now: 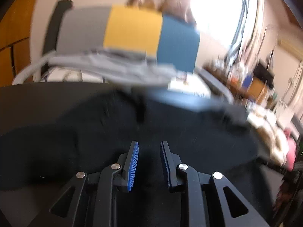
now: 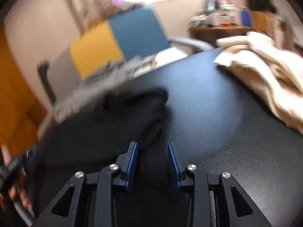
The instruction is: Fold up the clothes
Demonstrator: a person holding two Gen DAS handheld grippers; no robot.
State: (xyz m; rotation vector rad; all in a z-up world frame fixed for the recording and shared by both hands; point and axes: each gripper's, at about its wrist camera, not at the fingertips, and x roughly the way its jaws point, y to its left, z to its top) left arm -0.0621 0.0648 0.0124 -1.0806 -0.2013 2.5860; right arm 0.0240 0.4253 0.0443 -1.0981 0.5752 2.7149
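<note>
Blurred black garment (image 2: 117, 117), chair (image 1: 132, 32)

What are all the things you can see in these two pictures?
black garment: one, black, bunched on the table ahead of both grippers
cream cloth: one pile, cream, far right on the table
table: one, black, leathery top
chair: one, grey, yellow and blue back, behind the table
desk: one, brown, cluttered, by the far wall
left gripper: one, black with blue pads, open, nothing pinched
right gripper: one, black with blue pads, open, nothing pinched
</note>
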